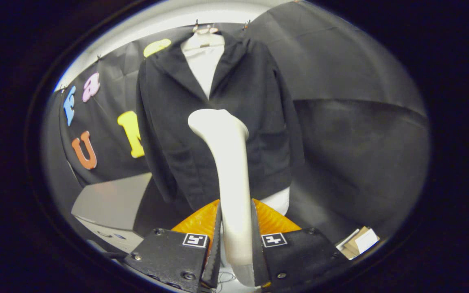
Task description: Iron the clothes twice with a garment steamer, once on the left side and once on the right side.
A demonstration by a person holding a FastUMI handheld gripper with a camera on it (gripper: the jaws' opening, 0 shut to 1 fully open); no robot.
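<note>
Grey box (112, 201): low and to the left of the jacket, beside its hanging sleeve – a flat-topped case, with what look like drawer fronts below it.

Jacket (218, 118): my landmark – a dark jacket on a hanger (204, 36), hung against the black cloth wall, open at the collar over a white lining or shirt. I judge it soft and light; it would swing or fold under a hard push, so the steamer head should glide over it, not press.

Garment steamer (228, 171): straight ahead of me, in front of the jacket's middle seam – a pale, smooth, rigid wand whose head reaches chest height on the jacket. I cannot tell if the head touches the cloth.

Gripper (236, 240): clenched on the steamer's handle, one finger on each side. I judge the plastic slippery and the wand top-heavy, so a low, firm hold on the handle suits.

Orange piece (273, 219): ribbed, just behind the fingers, below the jacket's hem.

Papers or boxes (358, 242): a small pale stack low and to the right of the jacket.

Room: a dark draped booth, with a lit pale strip above the jacket.
</note>
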